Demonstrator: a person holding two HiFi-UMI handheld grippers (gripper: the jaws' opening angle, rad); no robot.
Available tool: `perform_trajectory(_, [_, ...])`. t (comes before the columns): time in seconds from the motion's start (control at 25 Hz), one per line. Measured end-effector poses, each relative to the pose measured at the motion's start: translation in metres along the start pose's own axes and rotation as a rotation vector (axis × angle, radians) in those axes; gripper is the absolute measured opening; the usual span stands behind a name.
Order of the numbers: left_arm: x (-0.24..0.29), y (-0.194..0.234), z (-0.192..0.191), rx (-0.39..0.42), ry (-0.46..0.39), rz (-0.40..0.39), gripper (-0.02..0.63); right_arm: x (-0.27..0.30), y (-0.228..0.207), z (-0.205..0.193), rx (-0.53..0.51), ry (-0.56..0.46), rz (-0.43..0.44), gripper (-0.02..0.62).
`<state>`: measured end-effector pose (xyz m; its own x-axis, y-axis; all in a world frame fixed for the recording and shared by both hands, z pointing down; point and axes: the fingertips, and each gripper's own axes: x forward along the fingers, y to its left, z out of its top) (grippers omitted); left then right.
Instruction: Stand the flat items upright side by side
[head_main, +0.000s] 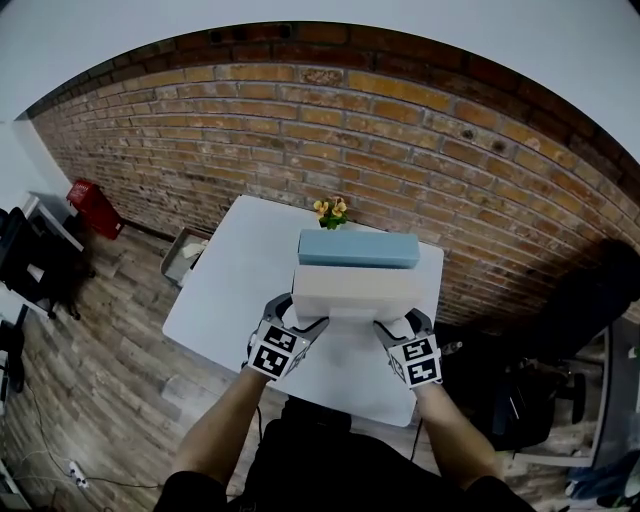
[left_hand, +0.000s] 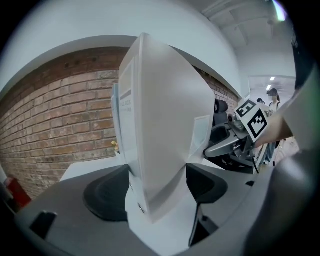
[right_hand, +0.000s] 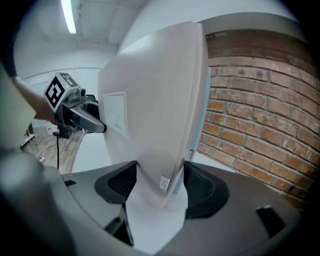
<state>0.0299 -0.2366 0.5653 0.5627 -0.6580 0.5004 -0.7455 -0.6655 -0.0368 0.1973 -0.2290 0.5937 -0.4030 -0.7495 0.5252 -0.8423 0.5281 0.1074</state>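
Jaws of left gripper (left_hand: 157, 186) pinch white box (head_main: 355, 292); right gripper (right_hand: 159, 184) likewise; blue box (head_main: 358, 248) behind.

White box (head_main: 355, 292) — smooth matt card-like faces, paper label at one end. Blue box (head_main: 358, 248) matt too. Table (head_main: 225, 300) smooth white, low sheen. Wall (head_main: 400, 130) rough red brick; floor (head_main: 110, 340) wood-look planks. Left gripper (left_hand: 156, 187), right gripper (right_hand: 159, 187) — grey matt plastic, black pads (right_hand: 202, 190) ribbed.

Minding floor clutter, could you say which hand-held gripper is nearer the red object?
Left. The left hand-held gripper holds the white box at its end nearer the red object; the right hand-held gripper holds the far end.
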Motion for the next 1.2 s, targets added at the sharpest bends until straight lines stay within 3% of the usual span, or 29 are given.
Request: perform_trajectory(1.2, [0.017,0.019,-0.003,0.034,0.04,-0.035,0.374,0.005,-0.006,0.005,0.011,-0.036,0.003,0.273])
